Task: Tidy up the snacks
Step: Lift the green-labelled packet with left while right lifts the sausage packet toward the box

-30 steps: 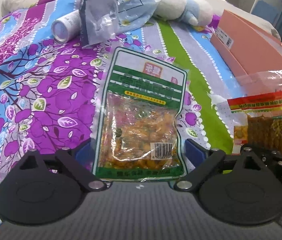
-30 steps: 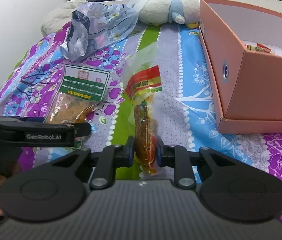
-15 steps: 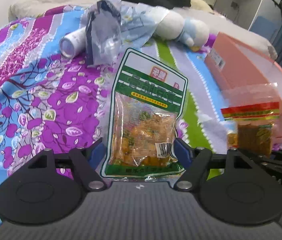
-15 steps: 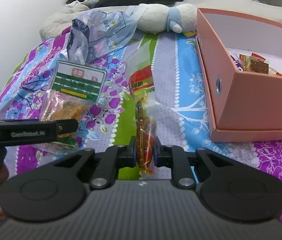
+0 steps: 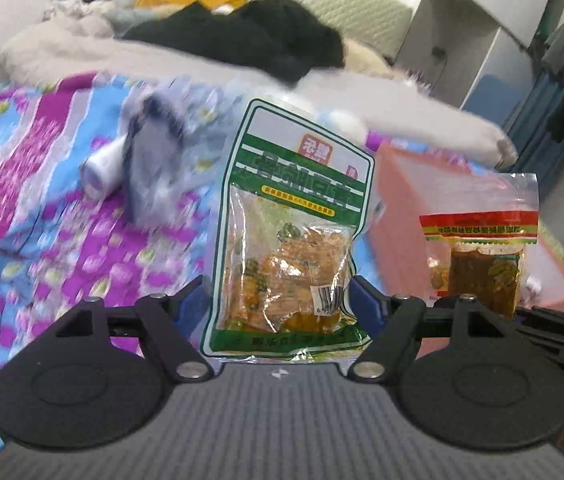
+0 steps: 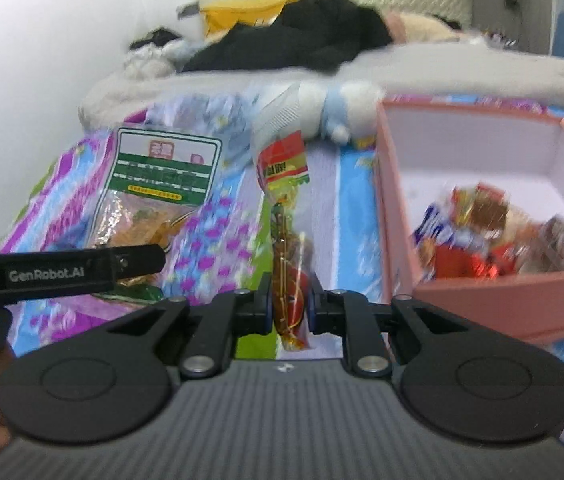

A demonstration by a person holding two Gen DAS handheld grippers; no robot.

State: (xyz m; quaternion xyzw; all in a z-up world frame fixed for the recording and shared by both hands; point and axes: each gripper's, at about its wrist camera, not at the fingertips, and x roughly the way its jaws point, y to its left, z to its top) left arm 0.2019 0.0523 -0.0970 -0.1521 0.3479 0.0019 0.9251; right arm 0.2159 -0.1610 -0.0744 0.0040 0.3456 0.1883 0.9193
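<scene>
My left gripper [image 5: 278, 300] is shut on a green-and-white snack pouch [image 5: 290, 232] and holds it upright above the bed. The pouch also shows in the right wrist view [image 6: 154, 196]. My right gripper [image 6: 290, 304] is shut on a red-topped clear snack bag [image 6: 286, 240] and holds it upright in the air. That bag shows at the right in the left wrist view [image 5: 482, 240]. A pink open box [image 6: 494, 304] with several snacks inside stands to the right of both bags.
The bed has a purple, blue and green floral sheet [image 5: 42, 208]. A crumpled plastic bag [image 5: 162, 160] and a white tube [image 5: 102, 164] lie on it at the left. A plush toy [image 6: 334, 108], black clothes [image 6: 302, 40] and pillows lie at the far end.
Both grippers have lifted their snack bags up off the sheet. The views have risen and tilted, and the inside of the pink box has come into sight.
</scene>
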